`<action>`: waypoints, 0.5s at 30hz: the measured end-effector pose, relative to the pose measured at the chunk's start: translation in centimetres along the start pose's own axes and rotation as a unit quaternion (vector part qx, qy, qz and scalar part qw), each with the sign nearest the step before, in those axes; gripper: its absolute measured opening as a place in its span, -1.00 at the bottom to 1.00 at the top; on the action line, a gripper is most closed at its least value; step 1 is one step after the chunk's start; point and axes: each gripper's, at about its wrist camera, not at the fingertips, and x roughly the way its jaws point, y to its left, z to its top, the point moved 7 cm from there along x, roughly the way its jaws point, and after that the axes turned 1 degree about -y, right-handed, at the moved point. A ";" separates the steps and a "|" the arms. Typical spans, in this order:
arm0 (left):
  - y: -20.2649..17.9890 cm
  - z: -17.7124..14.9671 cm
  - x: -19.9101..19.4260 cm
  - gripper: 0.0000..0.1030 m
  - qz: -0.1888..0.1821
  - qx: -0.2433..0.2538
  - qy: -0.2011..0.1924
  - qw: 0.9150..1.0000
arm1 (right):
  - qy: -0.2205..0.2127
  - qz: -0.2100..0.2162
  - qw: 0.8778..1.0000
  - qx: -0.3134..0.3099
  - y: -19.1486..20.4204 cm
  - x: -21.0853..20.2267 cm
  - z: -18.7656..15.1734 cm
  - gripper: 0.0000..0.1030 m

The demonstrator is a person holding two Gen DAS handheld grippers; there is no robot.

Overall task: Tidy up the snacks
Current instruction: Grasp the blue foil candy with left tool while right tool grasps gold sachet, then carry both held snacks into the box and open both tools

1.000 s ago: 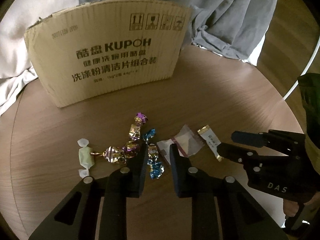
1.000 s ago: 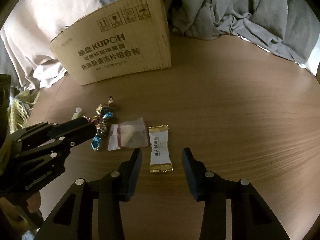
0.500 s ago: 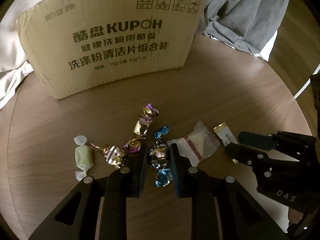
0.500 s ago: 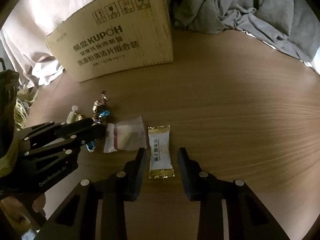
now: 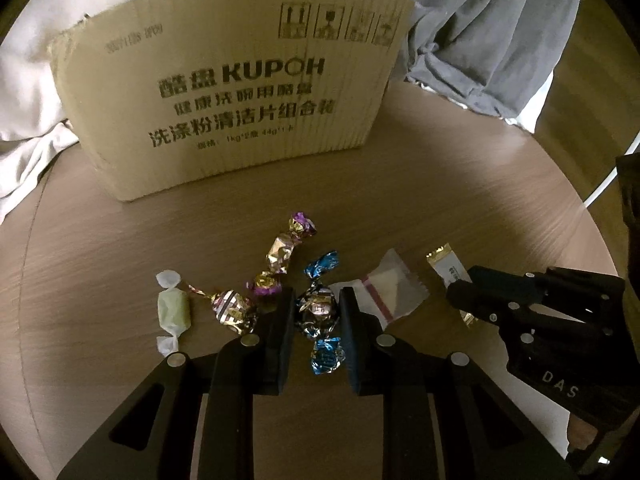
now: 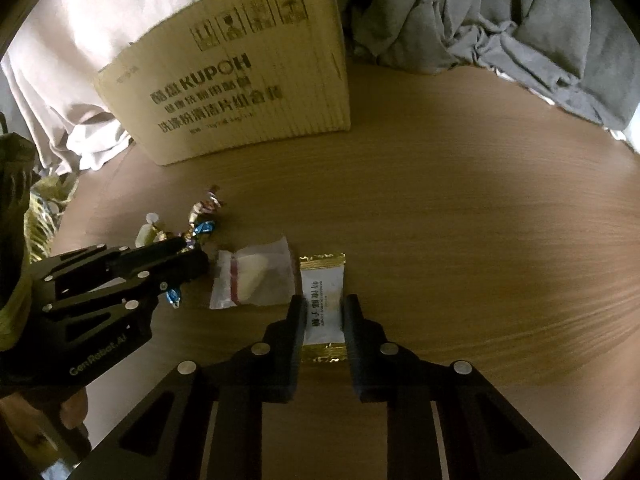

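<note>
Several wrapped candies lie on a round wooden table (image 5: 440, 184). My left gripper (image 5: 317, 300) is shut on a dark foil candy with blue ends (image 5: 318, 310), which rests on the table. Left of it lie a pale green candy (image 5: 173, 309), a gold striped one (image 5: 230, 307) and a purple-gold one (image 5: 282, 254). A clear packet (image 5: 386, 292) lies to its right. My right gripper (image 6: 323, 308) is shut on a white sachet with gold ends (image 6: 322, 292), pads against its long sides. The left gripper (image 6: 196, 256) shows at the left of the right wrist view.
A tan cardboard box (image 5: 232, 100) with printed lettering stands at the back of the table. Grey cloth (image 6: 500, 28) is heaped behind and to the right, pale cloth (image 5: 28, 80) to the left. Bare wood (image 6: 480, 220) stretches right of the sachet.
The right jaws have closed onto the white sachet. The left gripper has crept slightly toward the box, its jaws unchanged around the blue-ended candy.
</note>
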 end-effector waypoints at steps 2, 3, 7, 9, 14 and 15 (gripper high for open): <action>-0.2 0.1 -0.7 -0.56 0.001 0.000 -0.007 1.000 | -0.009 -0.001 1.000 -0.005 0.1 -0.6 0.2 -0.60; -0.3 0.2 -1.1 -0.56 0.001 0.000 -0.011 1.000 | -0.015 -0.002 1.000 -0.007 0.2 -1.1 0.4 -0.60; -0.7 0.5 -2.6 -0.56 -0.002 -0.002 -0.026 1.000 | -0.034 0.000 0.999 -0.013 0.7 -2.6 0.8 -0.60; -0.8 0.7 -3.4 -0.56 -0.005 -0.006 -0.034 0.999 | -0.043 0.002 0.999 -0.015 0.9 -3.2 1.1 -0.60; -0.7 1.4 -5.7 -0.56 0.002 -0.009 -0.057 0.998 | -0.070 0.009 0.997 -0.021 1.6 -5.1 2.2 -0.60; -0.6 1.6 -6.3 -0.56 0.003 -0.010 -0.064 0.998 | -0.077 0.010 0.997 -0.022 1.9 -5.6 2.4 -0.60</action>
